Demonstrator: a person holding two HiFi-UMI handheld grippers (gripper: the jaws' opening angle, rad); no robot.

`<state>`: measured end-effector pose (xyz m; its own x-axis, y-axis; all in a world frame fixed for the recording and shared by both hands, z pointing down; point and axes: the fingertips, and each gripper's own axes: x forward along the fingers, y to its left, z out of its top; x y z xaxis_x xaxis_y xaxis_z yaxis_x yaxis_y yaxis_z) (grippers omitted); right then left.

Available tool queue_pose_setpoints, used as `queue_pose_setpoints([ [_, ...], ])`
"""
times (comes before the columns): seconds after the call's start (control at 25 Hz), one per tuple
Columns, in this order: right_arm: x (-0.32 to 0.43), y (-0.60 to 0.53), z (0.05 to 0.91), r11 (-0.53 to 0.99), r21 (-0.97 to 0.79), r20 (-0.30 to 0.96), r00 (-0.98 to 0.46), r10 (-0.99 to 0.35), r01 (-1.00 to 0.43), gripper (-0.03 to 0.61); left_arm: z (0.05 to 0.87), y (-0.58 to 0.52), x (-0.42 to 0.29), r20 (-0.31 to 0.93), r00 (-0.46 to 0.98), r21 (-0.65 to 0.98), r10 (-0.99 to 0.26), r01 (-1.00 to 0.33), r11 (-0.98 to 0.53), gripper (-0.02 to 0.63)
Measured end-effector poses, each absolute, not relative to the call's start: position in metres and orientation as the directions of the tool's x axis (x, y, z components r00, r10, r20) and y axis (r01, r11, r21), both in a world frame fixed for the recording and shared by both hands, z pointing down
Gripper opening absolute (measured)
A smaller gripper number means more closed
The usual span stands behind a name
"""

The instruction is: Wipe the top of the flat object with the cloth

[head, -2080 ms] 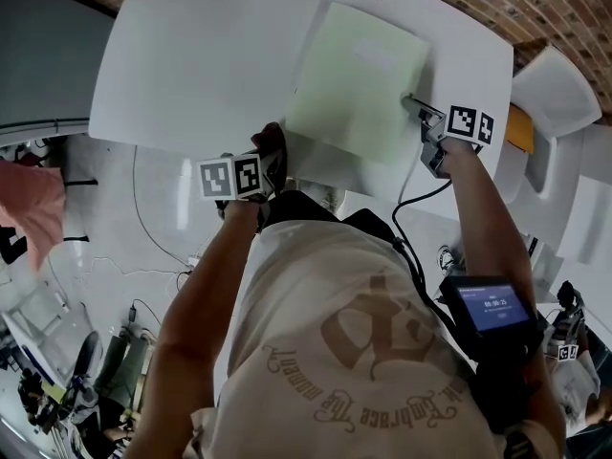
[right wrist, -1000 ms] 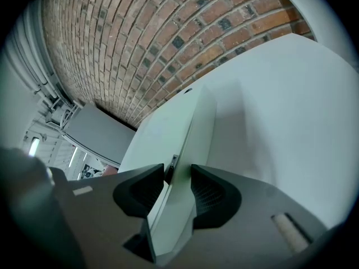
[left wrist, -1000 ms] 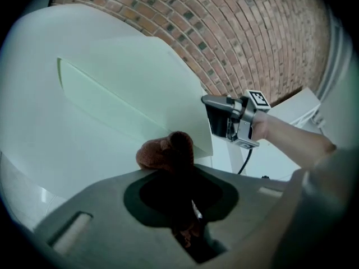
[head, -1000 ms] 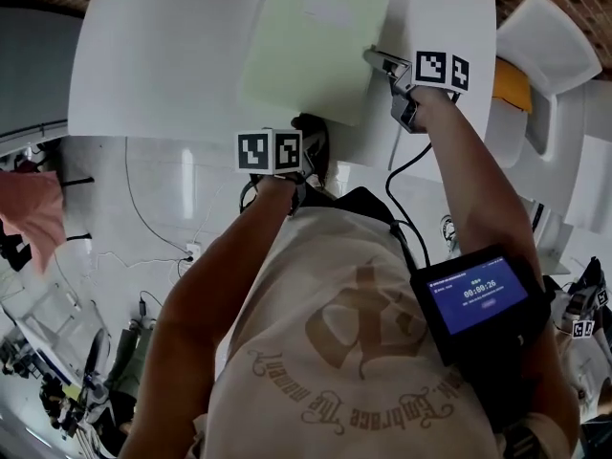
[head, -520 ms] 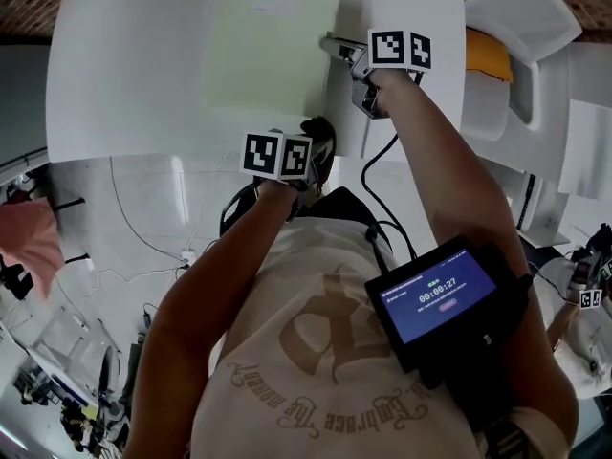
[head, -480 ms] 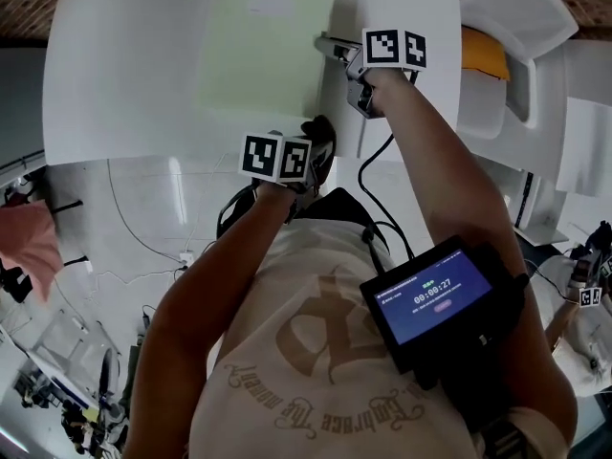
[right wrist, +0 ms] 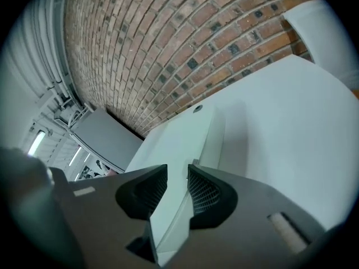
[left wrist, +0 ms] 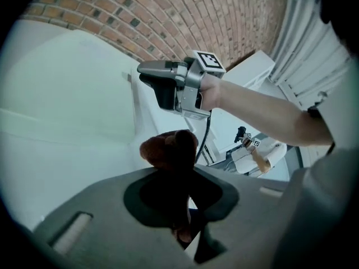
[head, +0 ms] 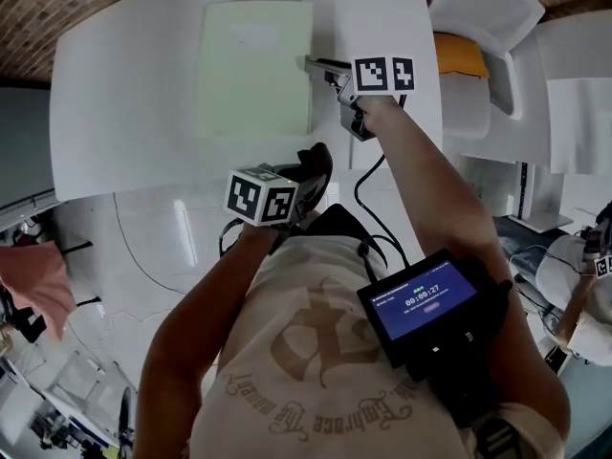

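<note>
Jaws of the right gripper, just closing, pinch the flat object's right edge above the tabletop; left gripper jaws clamp the brown cloth near the flat object's front corner.

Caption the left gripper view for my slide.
Left gripper shut on a brown cloth, white table and brick wall ahead.

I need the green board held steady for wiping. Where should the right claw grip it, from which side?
Its right edge, from the right: the green board is flat, so only an edge fits between jaws. The right claw has just been closing on that edge, leaving the top free for the cloth.
</note>
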<state>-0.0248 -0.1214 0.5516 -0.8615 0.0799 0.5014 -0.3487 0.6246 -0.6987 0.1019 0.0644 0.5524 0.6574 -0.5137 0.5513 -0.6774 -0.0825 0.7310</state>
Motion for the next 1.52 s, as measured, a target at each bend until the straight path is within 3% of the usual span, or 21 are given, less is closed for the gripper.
queue_pose_setpoints([
  [0.32,-0.002,-0.085,0.515,0.717,-0.608,0.473,-0.881,-0.016,-0.340,0.008,0.518,0.106,0.052,0.511,0.576,0.637,-0.638,-0.752,-0.169,0.074],
  [0.96,0.026,0.059,0.449,0.919,-0.353,0.322,-0.945,-0.059,-0.177,0.006,0.468,0.202,-0.075,0.389,0.317,0.494,-0.865,-0.864,-0.095,0.074],
  [1.2,0.046,0.096,0.453,0.918,-0.346,0.264,-0.959,-0.104,-0.195,0.006,0.474,0.226,-0.079,0.374,0.301,0.497,-0.877,-0.864,-0.084,0.074],
  [1.52,0.055,0.108,0.462,0.912,-0.339,0.280,-0.950,-0.136,-0.231,0.008,0.469,0.218,-0.065,0.354,0.352,0.480,-0.867,-0.864,-0.154,0.074],
])
